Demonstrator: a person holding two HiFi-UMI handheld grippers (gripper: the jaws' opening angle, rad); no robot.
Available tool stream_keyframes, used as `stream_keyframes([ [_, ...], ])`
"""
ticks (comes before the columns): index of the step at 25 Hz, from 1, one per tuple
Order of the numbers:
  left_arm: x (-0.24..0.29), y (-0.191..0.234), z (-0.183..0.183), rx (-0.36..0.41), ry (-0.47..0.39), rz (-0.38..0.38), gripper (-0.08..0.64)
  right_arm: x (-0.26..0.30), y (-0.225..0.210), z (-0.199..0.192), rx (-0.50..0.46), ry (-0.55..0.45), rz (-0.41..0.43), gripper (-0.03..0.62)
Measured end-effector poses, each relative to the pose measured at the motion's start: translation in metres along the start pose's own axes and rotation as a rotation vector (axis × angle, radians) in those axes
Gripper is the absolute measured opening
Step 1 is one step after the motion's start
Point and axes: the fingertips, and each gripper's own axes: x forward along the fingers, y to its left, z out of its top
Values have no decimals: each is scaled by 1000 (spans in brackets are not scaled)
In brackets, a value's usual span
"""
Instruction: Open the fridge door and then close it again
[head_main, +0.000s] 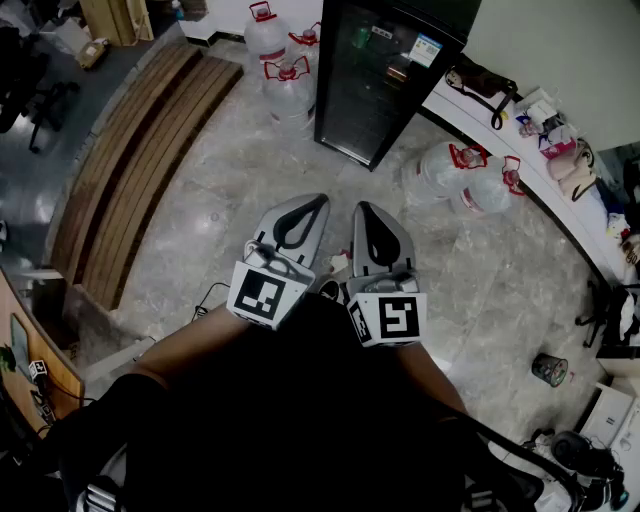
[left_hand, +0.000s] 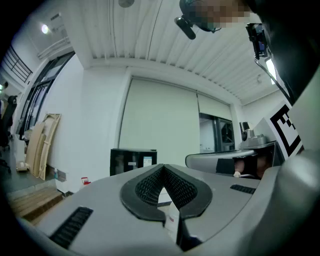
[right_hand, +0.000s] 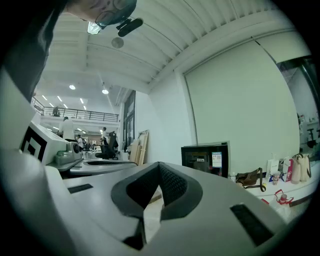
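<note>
The black fridge (head_main: 385, 70) with a glass door stands shut against the far wall, some way ahead across the stone floor. It also shows small in the left gripper view, as the fridge (left_hand: 132, 161), and in the right gripper view, as the fridge (right_hand: 206, 157). Both grippers are held side by side close to the body and point level toward it, well short of it. The left gripper (head_main: 310, 205) is shut with nothing in it, its tips (left_hand: 163, 166) meeting. The right gripper (head_main: 365, 210) is also shut and empty, its tips (right_hand: 159, 164) together.
Large water jugs (head_main: 285, 70) stand left of the fridge and two more jugs (head_main: 460, 170) lie to its right. A wooden bench (head_main: 140, 150) runs along the left. A white counter (head_main: 530, 160) with bags lines the right wall. A small bin (head_main: 549, 369) sits at right.
</note>
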Motion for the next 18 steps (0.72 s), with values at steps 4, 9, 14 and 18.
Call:
stream_keyframes([
  [4, 7, -7, -1, -5, 6, 8, 6, -3, -10, 0, -3, -4, 9, 15],
  [9, 17, -17, -3, -9, 10, 30, 6, -8, -25, 0, -5, -12, 24, 15],
  [14, 18, -28, -5, 6, -3, 55, 6, -15, -31, -3, 14, -12, 65, 15],
  [18, 14, -25, -11, -7, 20, 92, 6, -15, -38, -7, 49, -15, 67, 15],
])
